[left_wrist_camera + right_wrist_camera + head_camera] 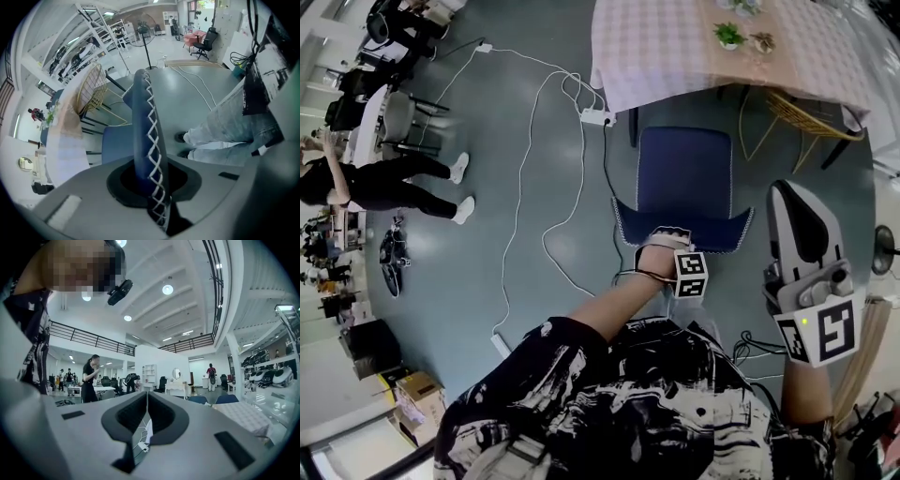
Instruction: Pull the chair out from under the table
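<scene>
Left gripper (pixel 664 236) clamped on backrest (pixel 143 122) top edge of blue chair (pixel 684 173). Right gripper (pixel 799 202) closed, empty, off to side. Chair just beside checkered table (pixel 656 56), seat mostly clear. Probably light, stiff frame, padded back. Top-edge hold suits dragging.

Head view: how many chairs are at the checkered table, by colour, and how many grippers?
Blue chair: 1
Yellow wire chair: 1
Grippers (left gripper, right gripper): 2
Total: 4
</scene>
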The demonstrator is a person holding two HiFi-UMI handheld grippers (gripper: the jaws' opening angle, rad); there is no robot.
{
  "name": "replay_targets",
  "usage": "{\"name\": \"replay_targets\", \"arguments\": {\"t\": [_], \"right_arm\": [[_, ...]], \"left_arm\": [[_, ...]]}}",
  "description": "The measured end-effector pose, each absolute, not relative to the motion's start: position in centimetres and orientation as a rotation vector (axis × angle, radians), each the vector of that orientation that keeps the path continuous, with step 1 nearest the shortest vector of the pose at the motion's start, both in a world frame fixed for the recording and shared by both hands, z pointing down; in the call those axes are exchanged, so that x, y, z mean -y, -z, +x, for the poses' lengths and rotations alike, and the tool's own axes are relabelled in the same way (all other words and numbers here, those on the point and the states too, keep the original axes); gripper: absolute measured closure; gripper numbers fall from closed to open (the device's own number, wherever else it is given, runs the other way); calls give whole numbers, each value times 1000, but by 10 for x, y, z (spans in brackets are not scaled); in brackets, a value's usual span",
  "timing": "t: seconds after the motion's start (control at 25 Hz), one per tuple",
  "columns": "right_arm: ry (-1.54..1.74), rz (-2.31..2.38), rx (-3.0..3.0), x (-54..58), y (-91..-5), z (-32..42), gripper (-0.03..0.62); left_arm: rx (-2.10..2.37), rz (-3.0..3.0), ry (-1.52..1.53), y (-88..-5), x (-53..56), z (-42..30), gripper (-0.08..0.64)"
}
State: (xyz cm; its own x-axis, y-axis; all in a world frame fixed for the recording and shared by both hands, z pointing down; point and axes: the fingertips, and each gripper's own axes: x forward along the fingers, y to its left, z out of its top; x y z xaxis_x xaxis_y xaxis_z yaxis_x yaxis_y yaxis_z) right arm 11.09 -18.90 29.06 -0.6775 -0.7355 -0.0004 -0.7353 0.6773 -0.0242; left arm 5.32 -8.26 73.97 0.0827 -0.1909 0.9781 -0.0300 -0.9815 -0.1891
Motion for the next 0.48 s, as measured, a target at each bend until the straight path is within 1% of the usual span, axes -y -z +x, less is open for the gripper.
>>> {"name": "replay_targets", "arguments": {"t": [0.2, 0.48], "right_arm": [[37, -1206, -2879, 187, -288, 110, 581], [63, -1112, -2909, 182, -292, 90, 581]], "left_arm": [[-184, -2233, 2030, -739, 49, 57, 502], [-175, -2231, 2051, -740, 17, 56, 502]]}}
